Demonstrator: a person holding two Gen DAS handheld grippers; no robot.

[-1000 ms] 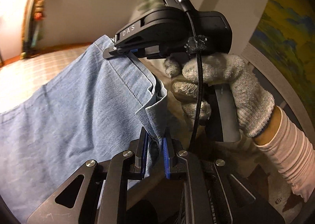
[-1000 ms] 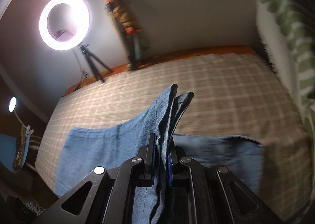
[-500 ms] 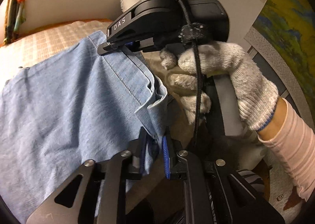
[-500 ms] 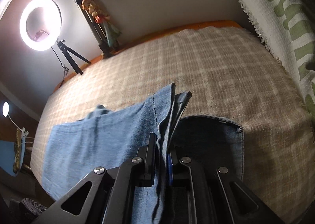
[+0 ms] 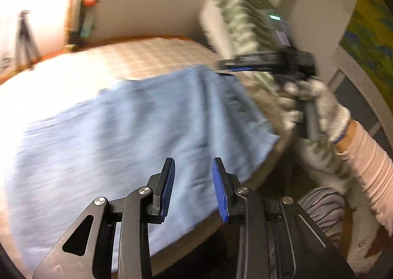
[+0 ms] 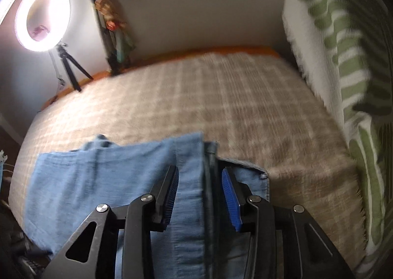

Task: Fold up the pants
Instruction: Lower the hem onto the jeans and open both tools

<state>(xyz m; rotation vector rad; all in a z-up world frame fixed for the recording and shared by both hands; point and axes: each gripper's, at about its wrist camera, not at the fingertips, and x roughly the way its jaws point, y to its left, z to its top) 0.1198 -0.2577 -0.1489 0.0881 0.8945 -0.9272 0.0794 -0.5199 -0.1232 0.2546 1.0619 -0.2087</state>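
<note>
Light blue denim pants (image 5: 127, 131) lie folded over on the checked beige bed (image 5: 152, 58). My left gripper (image 5: 192, 173) is open, empty, just above the fabric's near edge. In the right wrist view the pants (image 6: 103, 176) lie flat with a fold seam running between my open right gripper's (image 6: 200, 180) jaws; the fabric is not pinched. The right gripper also shows in the left wrist view (image 5: 248, 64), blurred, held by a gloved hand at the pants' far right corner.
A green-and-white patterned cushion (image 6: 348, 63) stands along the bed's right side. A ring light on a tripod (image 6: 43, 17) and a tall colourful object (image 6: 113, 33) stand at the far wall. The bed's front edge (image 5: 265, 163) drops off to the right.
Both grippers have opened and let go of the pants' edge. The fabric has dropped flat onto the bed. Both views are blurred from motion.
</note>
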